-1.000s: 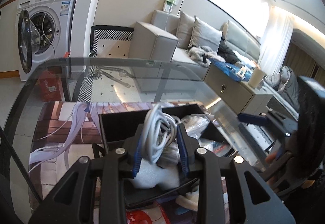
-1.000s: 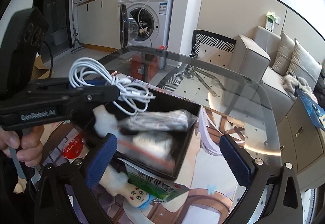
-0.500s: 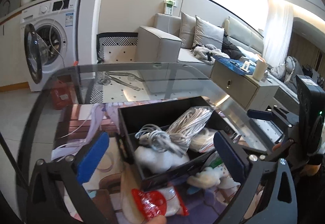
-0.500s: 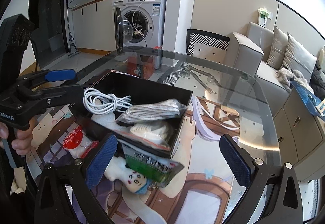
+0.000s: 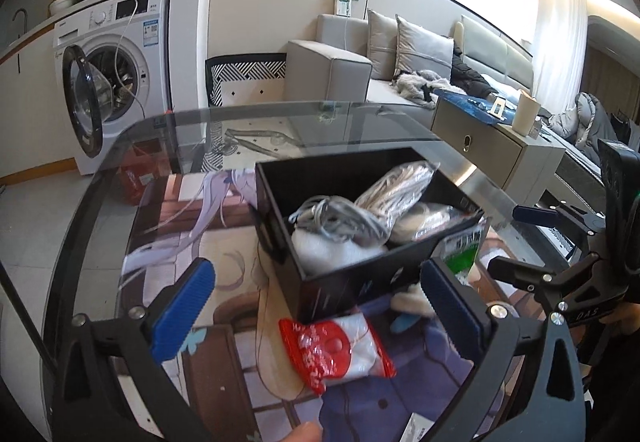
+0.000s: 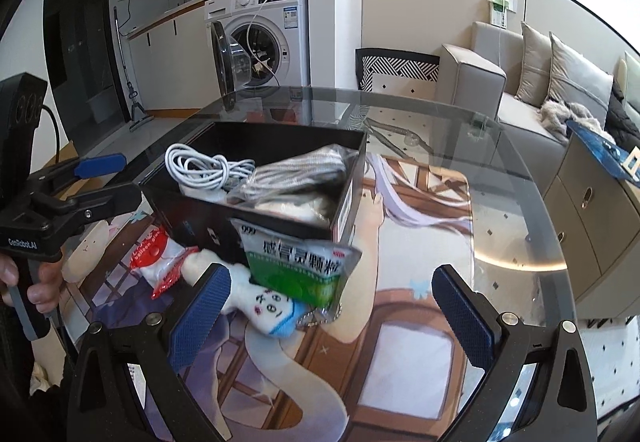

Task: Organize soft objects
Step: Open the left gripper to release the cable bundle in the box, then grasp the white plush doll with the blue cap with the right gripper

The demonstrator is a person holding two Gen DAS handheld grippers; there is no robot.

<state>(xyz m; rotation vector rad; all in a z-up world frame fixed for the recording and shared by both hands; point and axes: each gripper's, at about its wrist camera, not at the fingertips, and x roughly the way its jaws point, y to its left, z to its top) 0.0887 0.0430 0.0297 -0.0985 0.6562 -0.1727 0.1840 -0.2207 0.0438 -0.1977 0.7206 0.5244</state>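
Note:
A black box (image 5: 352, 284) (image 6: 200, 226) stands on the glass table and holds a coiled white cable (image 6: 200, 163) (image 5: 336, 215), a bagged grey cord (image 6: 300, 171) (image 5: 400, 181) and white soft items. A red-and-white packet (image 5: 336, 352) (image 6: 156, 260), a green sachet (image 6: 300, 266) (image 5: 464, 250) and a small white plush doll (image 6: 260, 300) lie in front of the box. My left gripper (image 5: 316, 316) is open and empty, just above the red packet. My right gripper (image 6: 332, 316) is open and empty, near the doll and sachet.
An illustrated mat (image 6: 420, 242) covers the glass table (image 5: 280, 121). A washing machine (image 5: 116, 73) with an open door stands behind on the left. A grey sofa (image 5: 400, 57) and a cabinet (image 5: 492, 157) stand behind on the right.
My left gripper opened and let the white cable drop into the box, then pulled back toward the table's front. My right gripper drew back a little.

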